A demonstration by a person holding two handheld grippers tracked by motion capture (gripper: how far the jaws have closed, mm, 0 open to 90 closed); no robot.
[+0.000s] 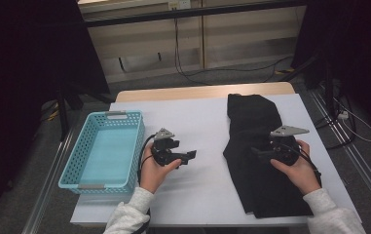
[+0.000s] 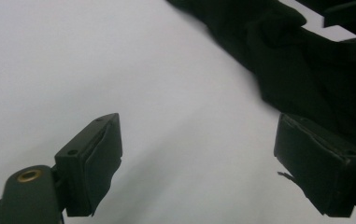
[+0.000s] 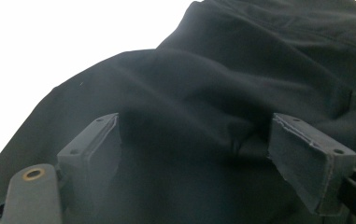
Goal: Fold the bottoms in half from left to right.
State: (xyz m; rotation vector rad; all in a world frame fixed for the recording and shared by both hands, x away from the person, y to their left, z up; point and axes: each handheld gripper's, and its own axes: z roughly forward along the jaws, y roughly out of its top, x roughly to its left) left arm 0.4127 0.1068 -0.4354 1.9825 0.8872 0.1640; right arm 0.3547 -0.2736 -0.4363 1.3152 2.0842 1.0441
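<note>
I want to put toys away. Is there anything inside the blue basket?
No, the blue basket shows just its bare bottom, and the black cloth lies apart on the table.

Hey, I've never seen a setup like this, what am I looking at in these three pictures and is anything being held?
No robot here: a person at a table holds a hand-operated tool in each hand. The high view looks down on the white table. The left tongs hover over bare table beside a light blue basket. The right tongs sit over a black garment spread on the table's right side. The other two pictures come from cameras riding on the tools, looking along their two black jaws. The left tongs stand open with white table between the jaws, the garment beyond. The right tongs stand open above the cloth. Nothing is held.
</note>
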